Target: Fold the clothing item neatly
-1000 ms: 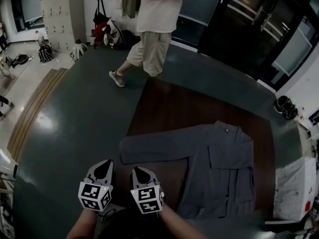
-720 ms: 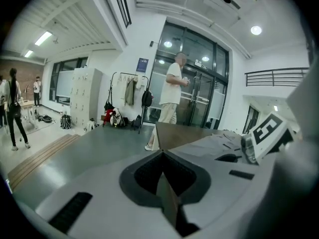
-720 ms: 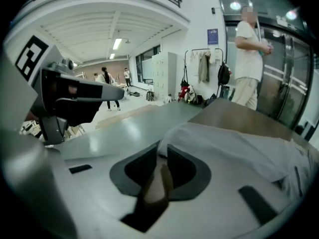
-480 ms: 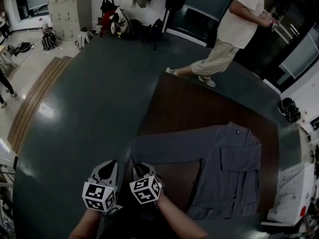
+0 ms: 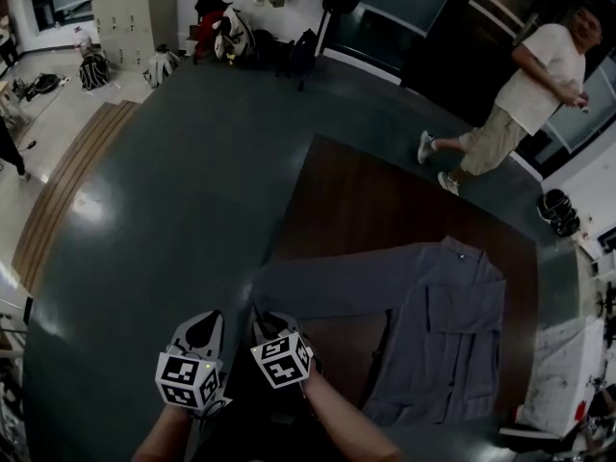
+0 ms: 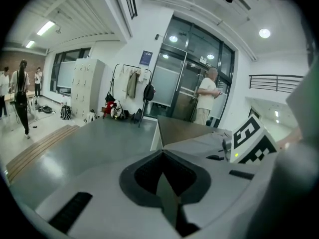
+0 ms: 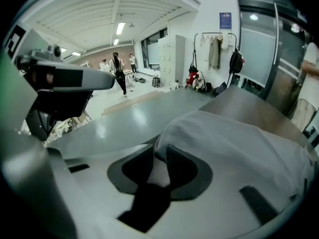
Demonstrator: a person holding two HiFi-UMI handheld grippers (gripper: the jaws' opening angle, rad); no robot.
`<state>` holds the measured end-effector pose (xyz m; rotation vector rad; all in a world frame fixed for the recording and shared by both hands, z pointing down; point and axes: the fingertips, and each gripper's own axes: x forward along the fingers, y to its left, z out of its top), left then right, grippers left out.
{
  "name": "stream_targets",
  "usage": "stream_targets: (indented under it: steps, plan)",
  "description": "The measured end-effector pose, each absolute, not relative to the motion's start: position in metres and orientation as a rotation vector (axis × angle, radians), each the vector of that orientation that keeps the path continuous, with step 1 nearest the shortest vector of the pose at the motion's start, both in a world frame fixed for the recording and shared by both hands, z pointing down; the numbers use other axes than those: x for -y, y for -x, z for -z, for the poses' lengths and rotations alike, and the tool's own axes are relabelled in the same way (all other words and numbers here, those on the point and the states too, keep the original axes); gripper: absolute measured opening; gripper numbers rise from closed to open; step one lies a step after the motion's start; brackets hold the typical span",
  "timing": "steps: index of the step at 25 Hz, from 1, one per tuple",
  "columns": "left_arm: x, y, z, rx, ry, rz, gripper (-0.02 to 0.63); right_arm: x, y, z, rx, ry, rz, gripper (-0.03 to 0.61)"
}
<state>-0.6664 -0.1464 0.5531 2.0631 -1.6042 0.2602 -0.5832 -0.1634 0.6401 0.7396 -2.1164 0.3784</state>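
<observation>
Right gripper [image 7: 158, 153]: jaws narrowly apart and just opening. The cuff end of the sleeve [image 7: 224, 143] lies between them, and the pads do not visibly press it. Left gripper [image 6: 161, 154]: jaws closed together, nothing between them.

In the head view both grippers sit side by side at the lower edge. The right tilts steeply down at the sleeve end and the left less steeply; the frame cuts off both forearms.

The grey shirt [image 5: 448, 330] lies flat on a brown surface [image 5: 356, 200], with its sleeve stretched toward the grippers.

Each marker cube [image 5: 282, 361] carries black-and-white squares only. A blue wall sign [image 7: 225, 20] is too small to read. A person [image 5: 527, 89] walks at the far side.
</observation>
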Motion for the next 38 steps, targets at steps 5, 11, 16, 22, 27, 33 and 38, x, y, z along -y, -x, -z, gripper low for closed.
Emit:
stream_targets:
  steps: [5, 11, 16, 22, 27, 33, 38]
  plan:
    - [0.152, 0.661, -0.545, 1.613, -2.078, -0.253, 0.008, 0.171, 0.578, -0.633, 2.156, -0.772, -0.426, 0.026]
    - [0.151, 0.648, -0.534, 1.623, -2.096, -0.251, 0.008, 0.181, 0.556, -0.59, 2.265, -0.871, -0.473, 0.017]
    - [0.151, 0.619, -0.522, 1.619, -2.127, -0.254, 0.008, 0.189, 0.522, -0.537, 2.357, -0.943, -0.481, 0.017]
    - [0.155, 0.552, -0.495, 1.61, -2.207, -0.247, 0.008, 0.196, 0.457, -0.481, 2.441, -1.015, -0.499, 0.017]
    - [0.153, 0.489, -0.478, 1.594, -2.241, -0.237, 0.008, 0.194, 0.404, -0.449, 2.499, -1.027, -0.5, 0.017]
    - [0.155, 0.423, -0.466, 1.615, -2.287, -0.245, 0.008, 0.198, 0.33, -0.431, 2.556, -1.099, -0.498, 0.017]
    - [0.146, 0.379, -0.451, 1.659, -2.297, -0.235, 0.008, 0.198, 0.259, -0.418, 2.581, -1.181, -0.541, 0.017]
